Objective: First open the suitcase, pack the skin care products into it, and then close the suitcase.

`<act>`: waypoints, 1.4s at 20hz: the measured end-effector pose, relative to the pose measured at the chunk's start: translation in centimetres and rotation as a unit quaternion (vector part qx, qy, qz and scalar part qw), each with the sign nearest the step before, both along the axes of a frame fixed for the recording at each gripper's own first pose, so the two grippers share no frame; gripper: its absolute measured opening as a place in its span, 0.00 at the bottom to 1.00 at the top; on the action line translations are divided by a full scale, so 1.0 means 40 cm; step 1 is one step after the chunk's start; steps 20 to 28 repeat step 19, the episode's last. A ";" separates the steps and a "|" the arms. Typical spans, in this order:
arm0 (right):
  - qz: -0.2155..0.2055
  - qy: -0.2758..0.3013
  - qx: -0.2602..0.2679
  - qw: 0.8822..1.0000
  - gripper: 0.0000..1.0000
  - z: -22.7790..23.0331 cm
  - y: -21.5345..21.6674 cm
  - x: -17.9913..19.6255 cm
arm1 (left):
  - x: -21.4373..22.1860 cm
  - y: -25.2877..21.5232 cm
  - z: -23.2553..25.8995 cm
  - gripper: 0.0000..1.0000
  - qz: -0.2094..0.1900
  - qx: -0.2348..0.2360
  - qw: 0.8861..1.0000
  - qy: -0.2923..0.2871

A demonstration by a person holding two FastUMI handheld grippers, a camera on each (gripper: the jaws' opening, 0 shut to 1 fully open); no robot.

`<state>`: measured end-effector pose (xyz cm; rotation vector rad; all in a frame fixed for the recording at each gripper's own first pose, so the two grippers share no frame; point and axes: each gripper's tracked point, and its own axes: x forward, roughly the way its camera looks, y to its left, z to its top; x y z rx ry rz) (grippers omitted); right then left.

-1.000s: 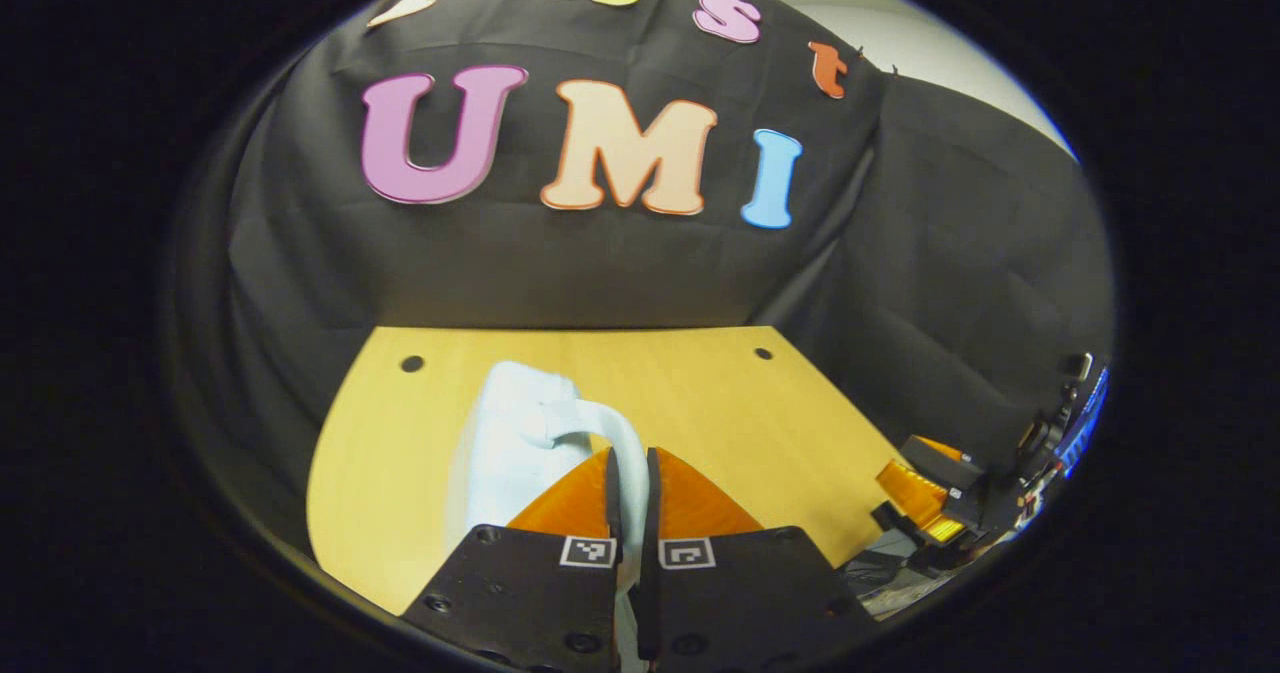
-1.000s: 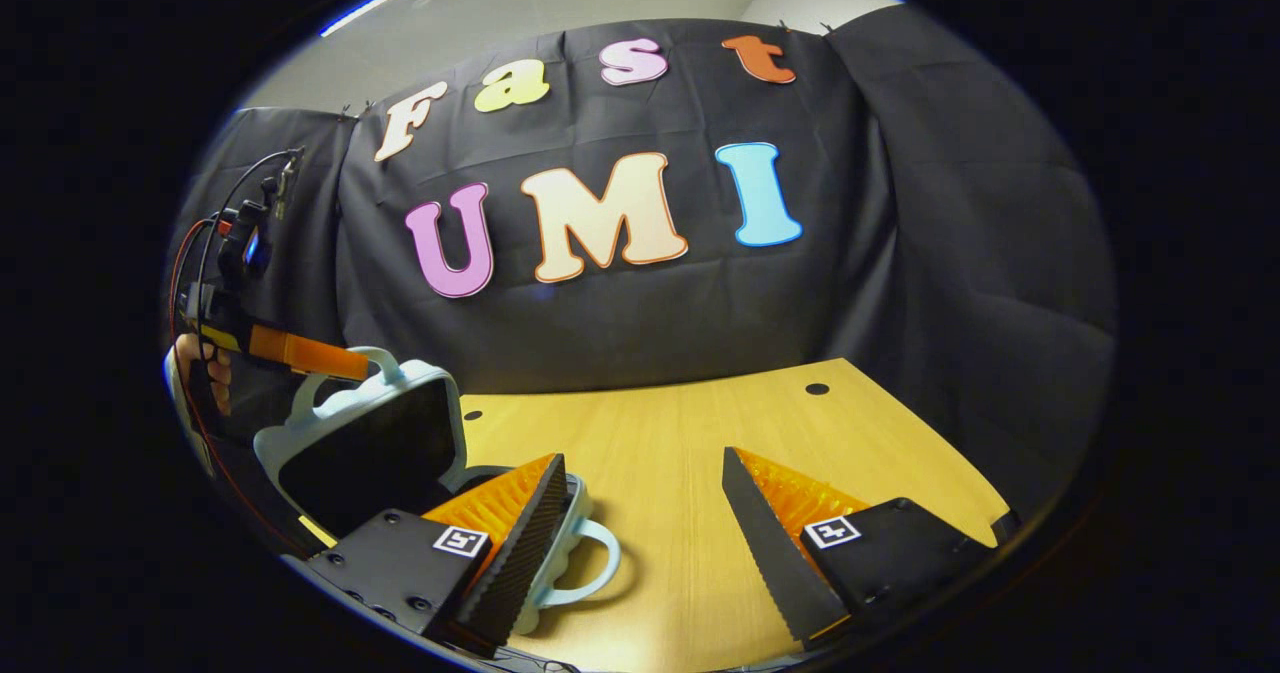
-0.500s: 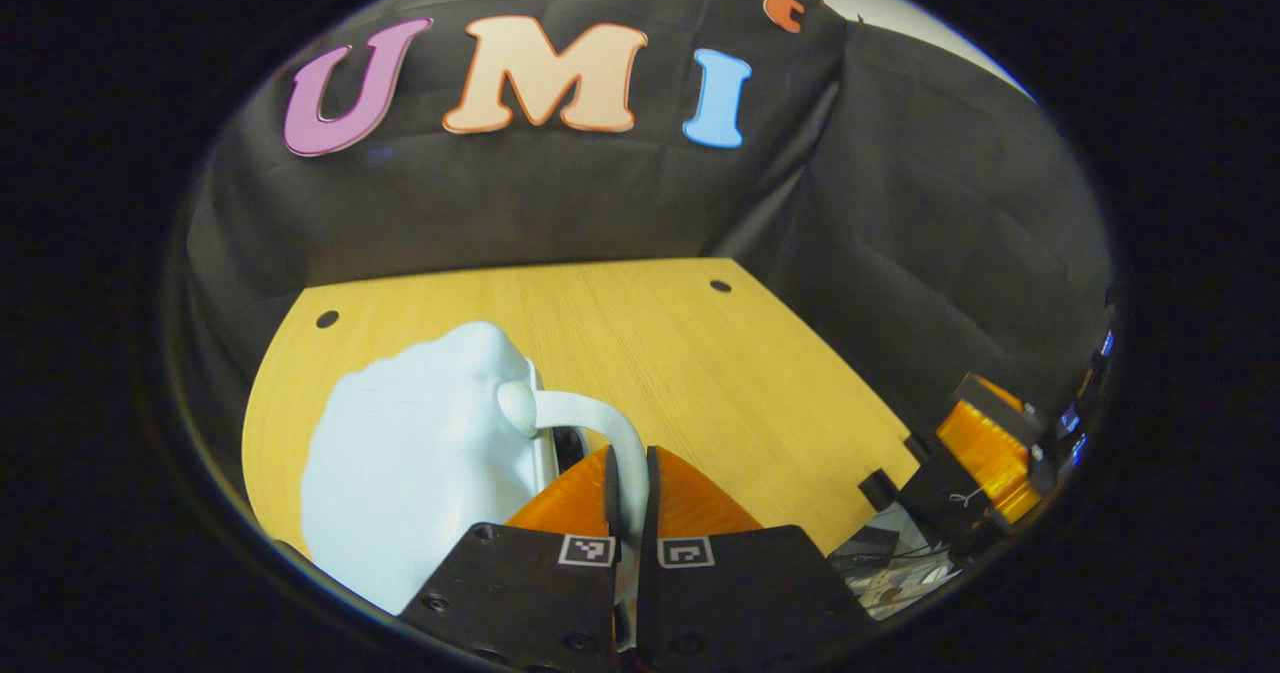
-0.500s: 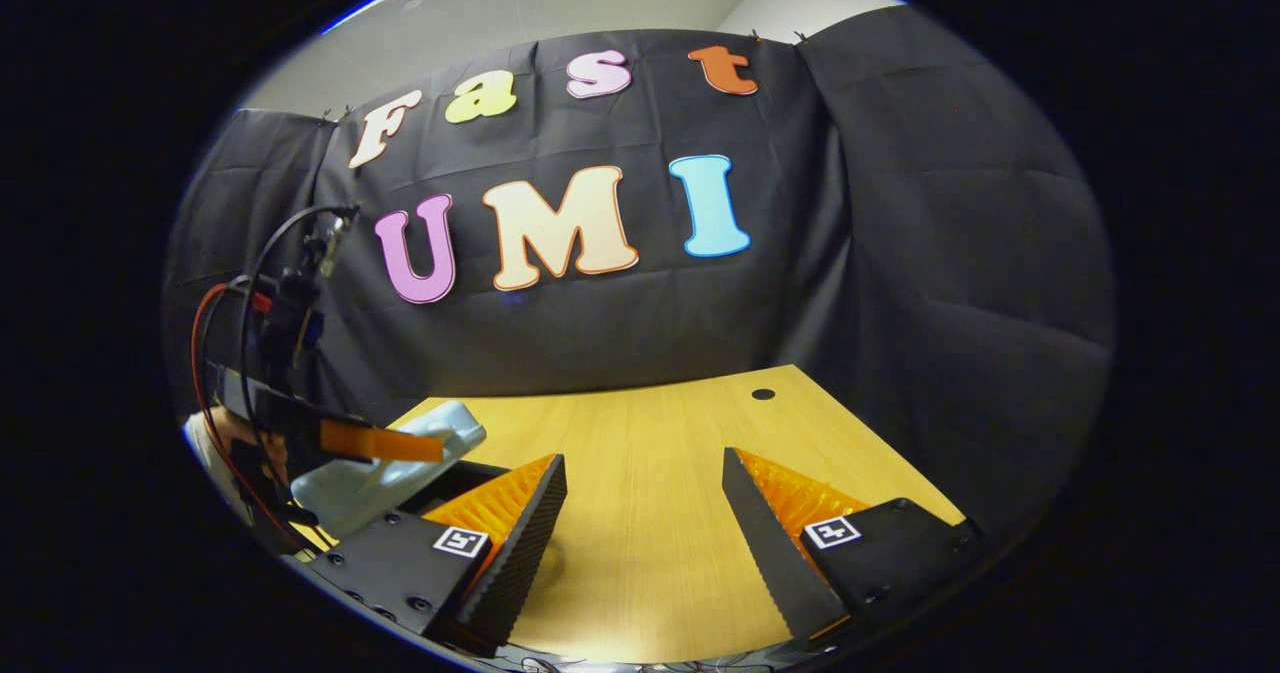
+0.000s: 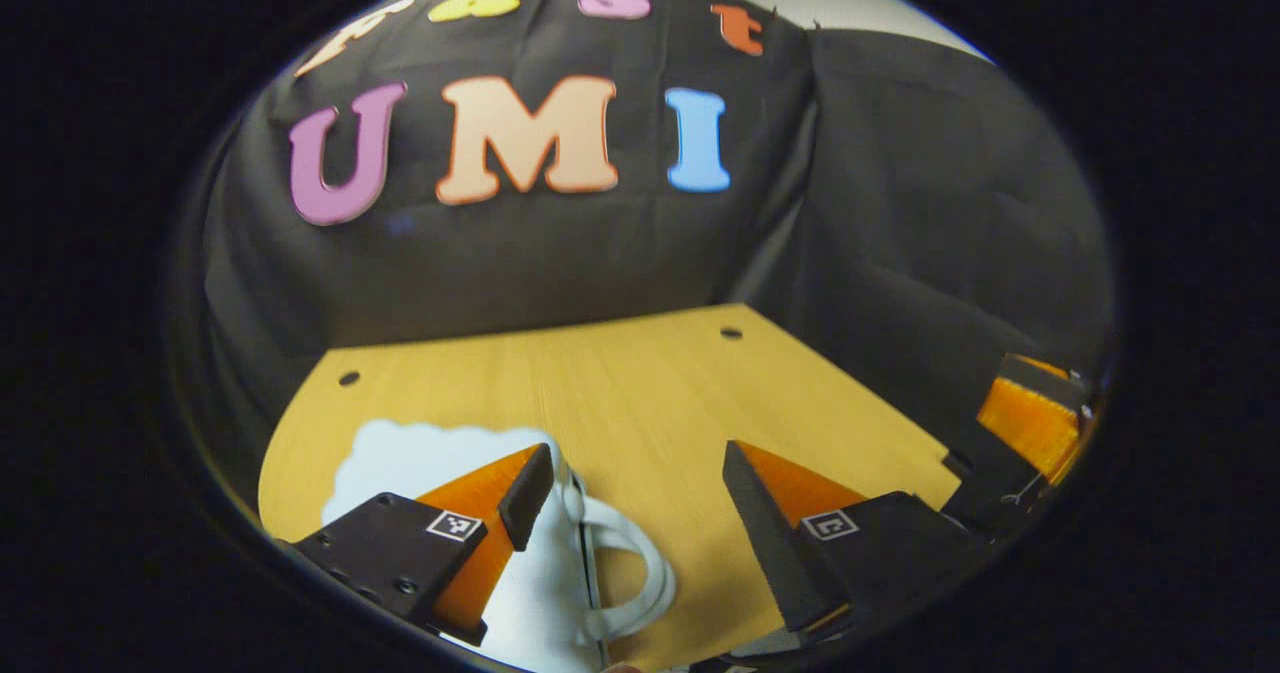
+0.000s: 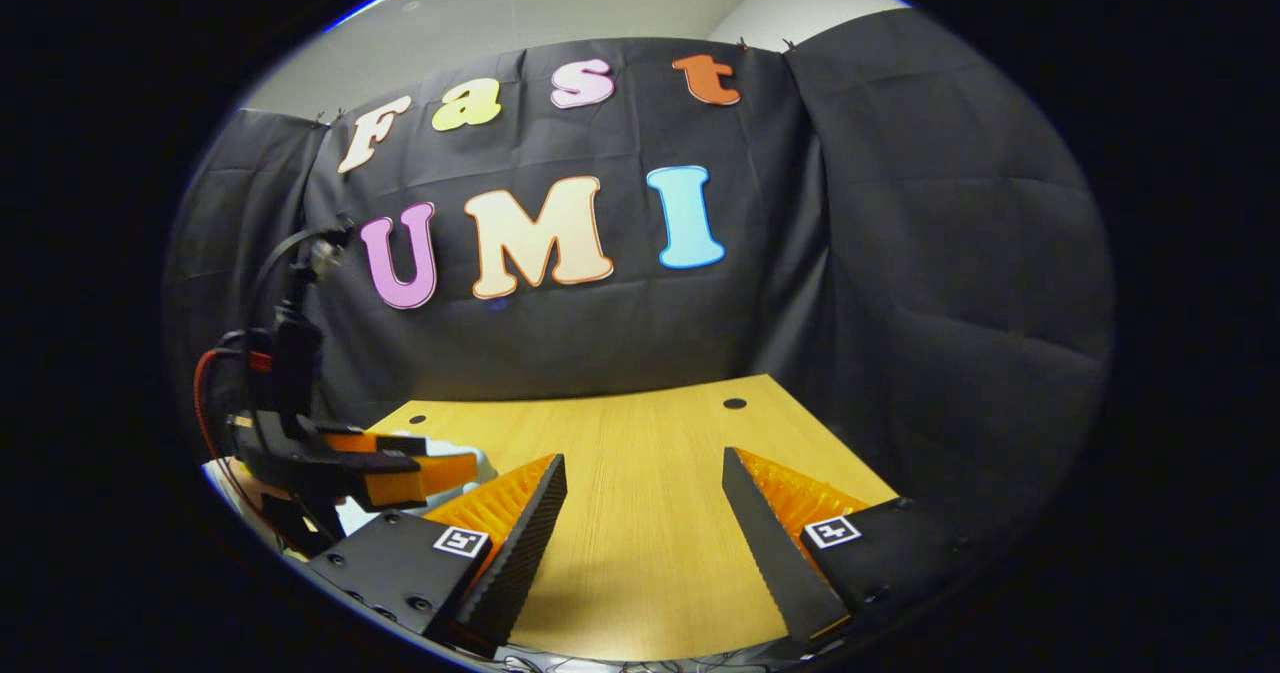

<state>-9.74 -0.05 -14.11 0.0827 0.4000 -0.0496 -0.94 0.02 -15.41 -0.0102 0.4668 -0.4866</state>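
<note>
Beside suitcase [image 5: 420, 453], open tabletop [image 5: 640, 393].

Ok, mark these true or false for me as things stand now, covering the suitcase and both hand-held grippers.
1. The left hand-held gripper is open. True.
2. The suitcase stands propped open. False: it lies shut and flat on the table.
3. The left hand-held gripper clamps the suitcase handle. False: the handle lies free between its spread fingers.
4. The right hand-held gripper is open and holds nothing. True.
5. Skin care bottles stand on the table. False: none show there.
</note>
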 end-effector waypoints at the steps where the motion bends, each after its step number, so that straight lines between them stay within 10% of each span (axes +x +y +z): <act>1: 0.006 -0.015 -0.002 1.000 0.98 0.027 0.003 0.018 | 0.012 0.013 0.067 1.00 0.022 -0.009 0.999 -0.042; 10: 0.064 -0.142 -0.011 0.988 0.95 0.251 0.043 0.104 | 0.024 0.101 0.352 0.95 0.112 -0.037 0.978 -0.170; 28: 0.056 -0.183 -0.001 0.982 0.98 0.381 0.150 0.028 | -0.064 0.124 0.403 0.95 0.063 -0.032 0.980 -0.188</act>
